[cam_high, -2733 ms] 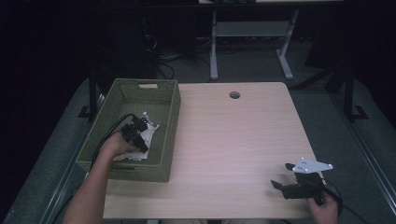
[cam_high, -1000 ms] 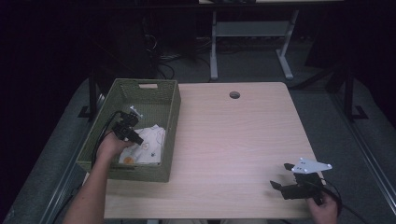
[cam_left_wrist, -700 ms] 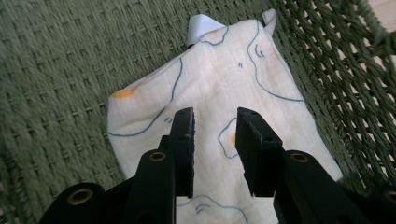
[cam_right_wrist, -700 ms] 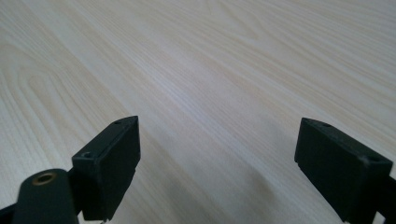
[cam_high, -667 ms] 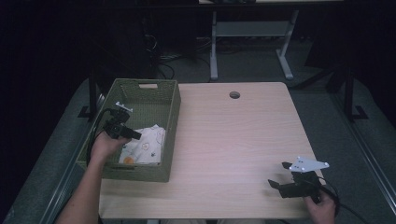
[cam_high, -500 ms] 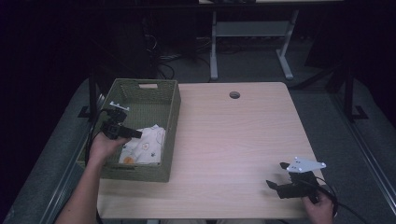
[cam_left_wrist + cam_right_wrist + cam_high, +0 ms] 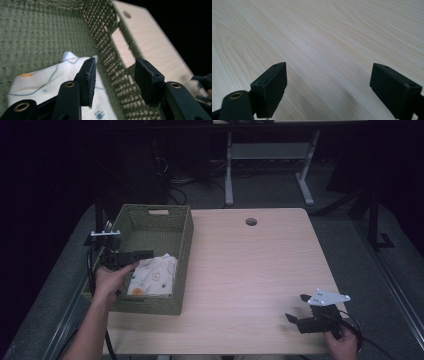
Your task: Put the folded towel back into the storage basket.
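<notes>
My left gripper (image 7: 142,254) had just been opening, empty, above the one cloth (image 7: 152,276) in the one basket (image 7: 183,265), centre-left. My right gripper (image 7: 296,309) stood wide open, empty, lower right; the table (image 7: 250,270) between lay bare.

The place looked like a lab or recording room rather than a home. A plain light-wood desk (image 7: 260,270) with a round cable hole (image 7: 251,221) stood on grey carpeted floor (image 7: 345,235) in a dim, dark-walled space. Behind it stood the white metal legs of another desk (image 7: 270,155), with loose black cables (image 7: 185,187) trailing on the floor beneath. A person held an instrumented gripper (image 7: 302,312) with a cable and a grey three-cornered plate (image 7: 328,297), which pointed to a data-collection setup. A green woven basket (image 7: 185,232) sat on the desk.
</notes>
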A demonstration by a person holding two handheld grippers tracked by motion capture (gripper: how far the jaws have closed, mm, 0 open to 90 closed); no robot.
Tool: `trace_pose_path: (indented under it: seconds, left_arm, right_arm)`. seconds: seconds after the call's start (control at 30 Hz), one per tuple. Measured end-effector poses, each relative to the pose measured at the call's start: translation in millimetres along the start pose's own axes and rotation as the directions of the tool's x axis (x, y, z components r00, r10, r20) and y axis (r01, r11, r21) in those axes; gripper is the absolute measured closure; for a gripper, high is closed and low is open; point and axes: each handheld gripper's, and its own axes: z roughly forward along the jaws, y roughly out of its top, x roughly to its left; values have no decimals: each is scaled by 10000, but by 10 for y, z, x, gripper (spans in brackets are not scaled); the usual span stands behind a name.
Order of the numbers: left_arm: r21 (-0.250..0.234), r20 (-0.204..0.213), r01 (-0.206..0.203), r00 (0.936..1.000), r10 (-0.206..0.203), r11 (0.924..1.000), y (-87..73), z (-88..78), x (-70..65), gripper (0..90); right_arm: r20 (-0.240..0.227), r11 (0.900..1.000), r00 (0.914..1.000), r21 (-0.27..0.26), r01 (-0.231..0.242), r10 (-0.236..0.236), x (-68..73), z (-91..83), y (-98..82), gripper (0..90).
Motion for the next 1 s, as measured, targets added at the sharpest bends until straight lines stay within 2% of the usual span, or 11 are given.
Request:
trace_pose_path:
  seconds: [0.03, 0.07, 0.17, 0.2, 0.23, 0.27, 0.3, 0.47, 0.57, 0.73, 1.0]
  left_arm:
    - [0, 0, 0, 10000, 0, 10000, 0, 0, 0, 530]
    - [-278, 742, 540, 9959, -518, 9982, -28, -13, 20, 531]
    - [-369, 778, 503, 9958, -473, 9980, -45, -29, 1, 532]
    - [-488, 1096, 541, 9928, -484, 9973, -60, -47, -15, 531]
    - [-488, 1096, 541, 9928, -484, 9973, -60, -47, -15, 531]
    - [-573, 1096, 431, 9933, -367, 9974, -68, -59, -41, 527]
    - [-593, 1332, 359, 9907, -278, 9976, -73, -66, -72, 525]
    - [-509, 1486, -153, 9886, 227, 9986, -79, -51, -178, 526]
    - [-389, 1531, -234, 9878, 291, 9990, -87, -33, -208, 529]
    - [-248, 1510, -630, 9863, 660, 9977, -122, 18, -319, 529]
    - [-80, 1797, -1057, 9780, 1054, 9944, -125, 90, -499, 529]
  right_arm:
    - [0, 10000, 10000, 0, 0, 0, 0, 0, 0, 138]
    - [2, 10000, 10000, 18, 39, -39, -1, 0, -2, 138]
    - [9, 10000, 10000, 28, 60, -60, -1, -4, -3, 138]
    - [18, 10000, 10000, 25, 57, -57, -2, -5, -3, 138]
    - [18, 10000, 10000, 25, 57, -57, -2, -5, -3, 138]
    - [-2, 10000, 10000, 14, 68, -68, -3, -3, -3, 138]
    - [-13, 10000, 10000, 17, 73, -73, -3, -2, -3, 138]
    - [9, 10000, 10000, 28, 94, -94, -1, -7, -1, 138]
    - [16, 10000, 10000, 27, 95, -95, -2, -13, -2, 138]
    - [68, 10000, 9999, -15, 79, -79, -3, -27, -4, 138]
    - [78, 9999, 9999, 20, 146, -146, -1, -22, 1, 138]
